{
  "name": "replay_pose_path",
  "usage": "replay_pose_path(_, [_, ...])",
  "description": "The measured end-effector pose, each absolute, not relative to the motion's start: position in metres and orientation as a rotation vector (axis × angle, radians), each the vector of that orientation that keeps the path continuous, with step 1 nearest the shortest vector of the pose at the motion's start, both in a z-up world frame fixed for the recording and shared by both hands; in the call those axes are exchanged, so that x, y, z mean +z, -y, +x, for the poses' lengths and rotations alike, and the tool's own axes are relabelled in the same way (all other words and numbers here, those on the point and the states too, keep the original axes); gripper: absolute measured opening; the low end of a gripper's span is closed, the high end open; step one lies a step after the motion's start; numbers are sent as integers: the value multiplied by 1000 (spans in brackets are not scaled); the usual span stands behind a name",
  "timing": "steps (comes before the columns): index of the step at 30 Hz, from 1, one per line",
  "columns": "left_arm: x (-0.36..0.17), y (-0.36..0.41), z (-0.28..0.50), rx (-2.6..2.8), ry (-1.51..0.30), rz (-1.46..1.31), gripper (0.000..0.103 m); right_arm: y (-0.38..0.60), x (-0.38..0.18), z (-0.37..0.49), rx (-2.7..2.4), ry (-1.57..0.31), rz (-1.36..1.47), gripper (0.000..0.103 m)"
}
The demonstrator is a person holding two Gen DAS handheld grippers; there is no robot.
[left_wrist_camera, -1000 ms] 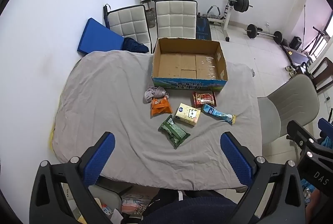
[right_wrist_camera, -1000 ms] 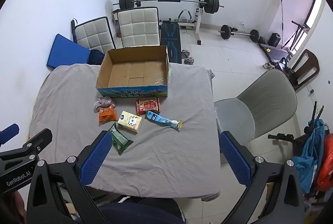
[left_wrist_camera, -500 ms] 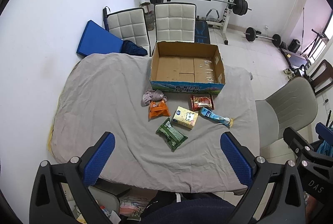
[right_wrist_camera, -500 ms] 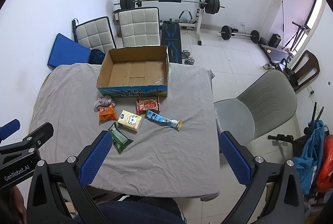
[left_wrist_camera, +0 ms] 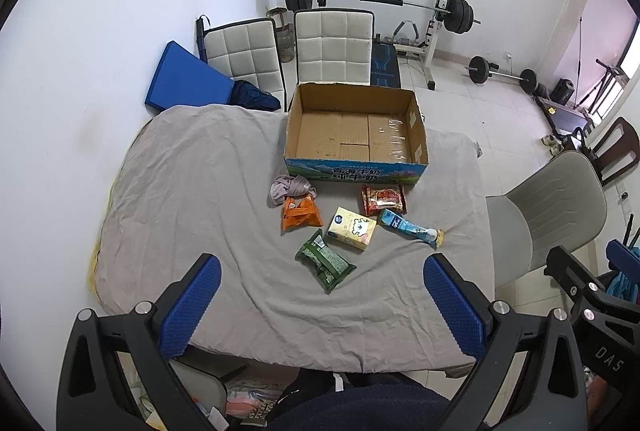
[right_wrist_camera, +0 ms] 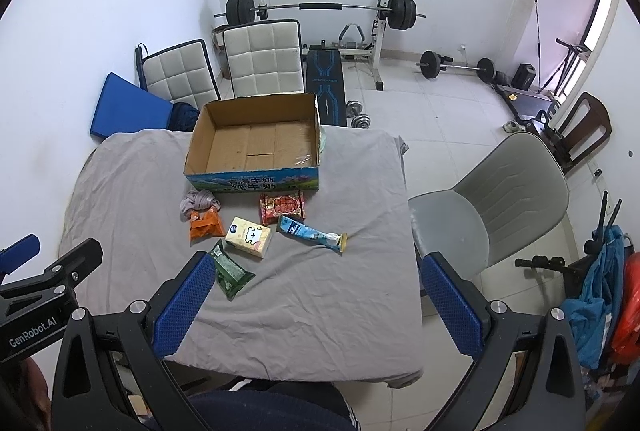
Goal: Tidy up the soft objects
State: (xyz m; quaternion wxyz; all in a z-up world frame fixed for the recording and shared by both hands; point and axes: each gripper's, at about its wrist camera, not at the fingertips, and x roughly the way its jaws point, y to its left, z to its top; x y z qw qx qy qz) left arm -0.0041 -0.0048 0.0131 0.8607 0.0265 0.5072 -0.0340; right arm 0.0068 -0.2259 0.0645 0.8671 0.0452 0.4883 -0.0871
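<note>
Up high over the near edge of the counter (left_wrist_camera: pixel 192 191), both grippers hang with nothing between their fingers. The left gripper (left_wrist_camera: pixel 320 307) has its blue-padded fingers (left_wrist_camera: pixel 191 305) spread wide apart and holds nothing; the right gripper (right_wrist_camera: pixel 316 305) is spread just as wide, its fingers (right_wrist_camera: pixel 452 305) also bare. A grey cloth covers the counter, wrinkled in many places. At the far side sits an open cardboard box (left_wrist_camera: pixel 356 135) with a blue printed front, and its inside holds nothing. Just in front of the box lies a loose group of soft things. A crumpled grey rag (left_wrist_camera: pixel 290 187) lies near the box's front left corner, and an orange snack bag (left_wrist_camera: pixel 299 215) touches its near edge. To the right, a red snack packet (left_wrist_camera: pixel 383 199) lies close to the box front, with a long light-blue wrapper (left_wrist_camera: pixel 410 229) just beside it, angled toward the right edge of the counter. A yellow tissue pack (left_wrist_camera: pixel 352 233) lies between the orange bag and the blue wrapper, and a green packet (left_wrist_camera: pixel 325 259) lies nearest to the grippers, just beside the tissue pack. A grey chair (right_wrist_camera: pixel 496 207) stands at the right of the counter, and two white padded chairs (left_wrist_camera: pixel 332 47) stand behind it, with a barbell rack (right_wrist_camera: pixel 320 7) against the far wall.
</note>
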Motion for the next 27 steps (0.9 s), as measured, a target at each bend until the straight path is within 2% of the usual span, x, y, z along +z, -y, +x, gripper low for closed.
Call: replay_pose_path(27, [18, -1, -12, -62, -1057, 55, 103, 221, 68, 3, -168, -1010, 89, 103])
